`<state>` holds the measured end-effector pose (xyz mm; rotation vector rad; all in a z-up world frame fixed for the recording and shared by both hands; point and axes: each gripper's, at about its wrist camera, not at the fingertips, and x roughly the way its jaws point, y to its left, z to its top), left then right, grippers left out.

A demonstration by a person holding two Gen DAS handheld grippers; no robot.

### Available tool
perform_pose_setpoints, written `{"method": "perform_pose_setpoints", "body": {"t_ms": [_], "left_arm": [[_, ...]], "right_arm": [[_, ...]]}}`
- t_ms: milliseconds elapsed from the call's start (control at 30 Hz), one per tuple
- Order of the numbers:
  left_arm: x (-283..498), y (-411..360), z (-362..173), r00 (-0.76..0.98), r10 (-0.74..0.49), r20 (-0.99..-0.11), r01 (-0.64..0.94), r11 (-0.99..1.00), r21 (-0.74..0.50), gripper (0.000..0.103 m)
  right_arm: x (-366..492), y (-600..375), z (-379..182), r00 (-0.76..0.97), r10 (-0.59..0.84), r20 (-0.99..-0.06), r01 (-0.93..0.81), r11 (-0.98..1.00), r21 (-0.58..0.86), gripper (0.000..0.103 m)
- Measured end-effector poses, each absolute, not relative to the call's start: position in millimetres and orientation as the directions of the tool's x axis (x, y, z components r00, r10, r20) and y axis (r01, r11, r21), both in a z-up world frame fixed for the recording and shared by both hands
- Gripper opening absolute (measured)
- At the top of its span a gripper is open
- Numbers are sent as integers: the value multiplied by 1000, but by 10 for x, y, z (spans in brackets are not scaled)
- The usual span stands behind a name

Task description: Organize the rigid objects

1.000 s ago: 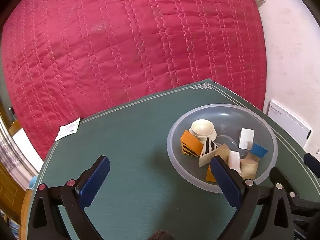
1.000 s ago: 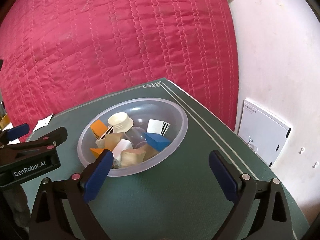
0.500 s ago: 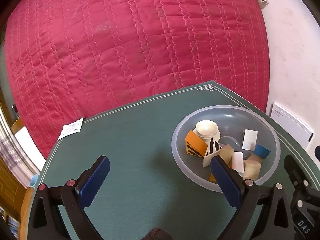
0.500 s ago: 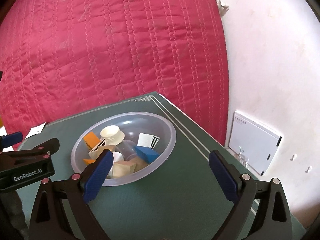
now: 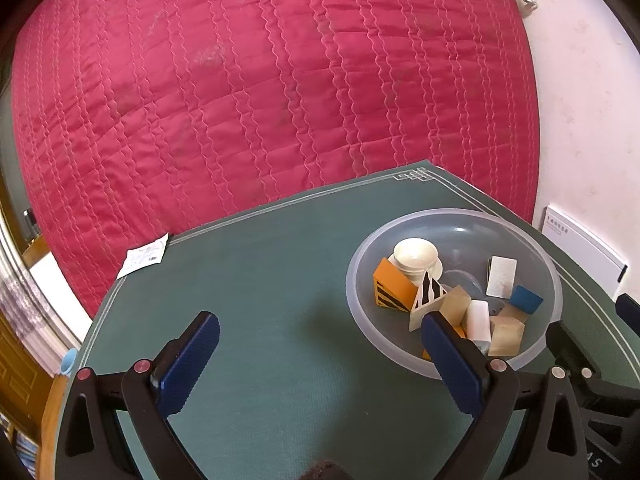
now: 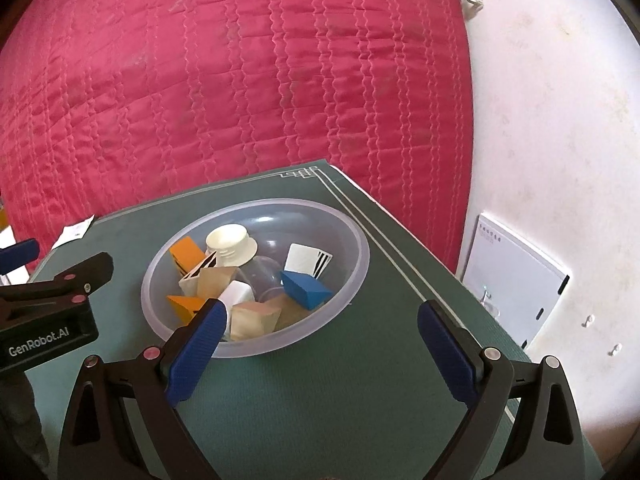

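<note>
Blocks (image 6: 306, 289) (orange, blue, white, plain wood) lie heaped in a clear bowl (image 6: 356, 240) on the green counter (image 5: 280, 280), ahead of the left hand-held gripper (image 5: 320, 354) and the right hand-held gripper (image 6: 320, 346), both spread wide and empty.

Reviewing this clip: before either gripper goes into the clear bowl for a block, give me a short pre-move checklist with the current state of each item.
1. Left gripper open and holding nothing: ok.
2. Right gripper open and holding nothing: ok.
3. Clear bowl sitting flat on the green mat, away from the edges: ok.
4. A block free on top to pick: ok, the blue block lies uncovered on the pile.
5. Open mat to set pieces down: ok, the area left of the bowl shows only a paper slip near the far edge.
6. Blocks underneath loose rather than wedged: cannot tell, they overlap.
</note>
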<state>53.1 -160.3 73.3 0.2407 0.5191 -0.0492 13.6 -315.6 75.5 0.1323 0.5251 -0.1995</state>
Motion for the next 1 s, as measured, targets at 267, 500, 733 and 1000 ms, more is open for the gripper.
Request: {"method": "perform_pose_setpoints", "body": {"t_ms": [267, 500, 733, 1000], "left_arm": [[548, -1580, 709, 861, 7, -508, 111, 973, 202, 102], [541, -1589, 706, 864, 7, -504, 112, 972, 206, 102], [545, -1597, 704, 863, 9, -505, 113, 971, 209, 102], [545, -1593, 701, 863, 7, -506, 114, 971, 209, 102]], "right_arm": [[126, -3136, 768, 851, -159, -500, 221, 973, 66, 97], [122, -3108, 784, 856, -162, -491, 217, 975, 56, 97], [121, -3104, 784, 855, -162, -492, 216, 975, 54, 97], [123, -3078, 777, 855, -160, -493, 213, 976, 52, 97]]}}
